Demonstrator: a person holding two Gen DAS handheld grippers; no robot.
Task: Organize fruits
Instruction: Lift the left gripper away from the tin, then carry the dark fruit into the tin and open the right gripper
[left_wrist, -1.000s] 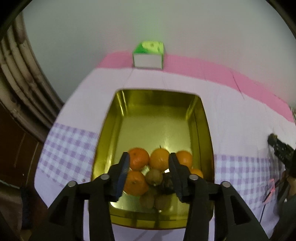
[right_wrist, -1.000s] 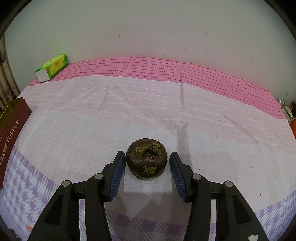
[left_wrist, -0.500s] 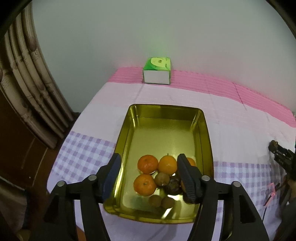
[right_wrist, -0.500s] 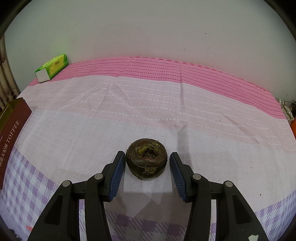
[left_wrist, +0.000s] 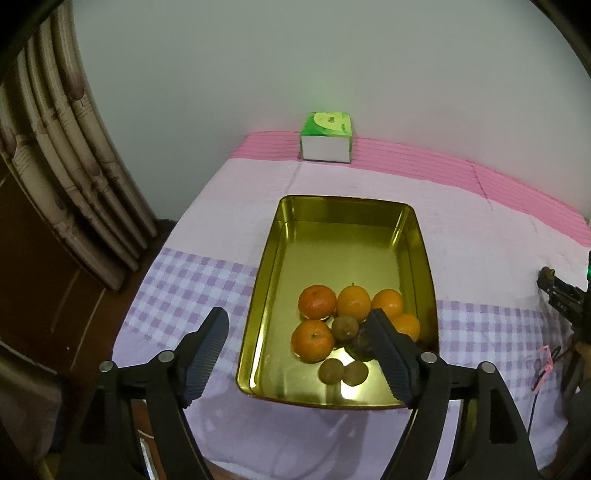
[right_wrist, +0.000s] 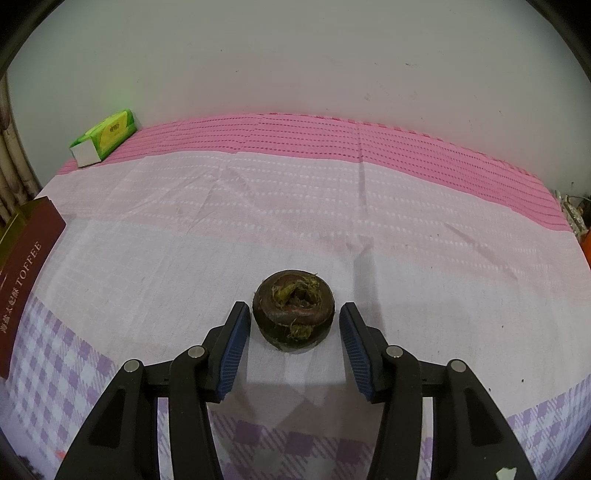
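A gold tray (left_wrist: 267, 288) lies on the checked cloth in the left wrist view. At its near end sit several oranges (left_wrist: 317, 301), three brown kiwis (left_wrist: 344, 326) and a dark round fruit (left_wrist: 359, 345). My left gripper (left_wrist: 295, 317) hovers above that end, its jaws opening wide with nothing gripped between them. In the right wrist view another dark brown round fruit (right_wrist: 293, 314) rests on the cloth. My right gripper (right_wrist: 294, 308) brackets it, open, with a narrow gap at each pad.
A green tissue box (left_wrist: 325, 138) (right_wrist: 103, 138) stands at the back by the wall. The tray's brown outer side (right_wrist: 26, 269) shows at the left. Curtain folds (left_wrist: 74, 166) hang beyond the table's left edge. The other tool's black frame (left_wrist: 561, 299) is at the right.
The left gripper has lifted up and back from the fruit pile, and its jaws have spread much wider. The right gripper and its dark fruit have stayed put.
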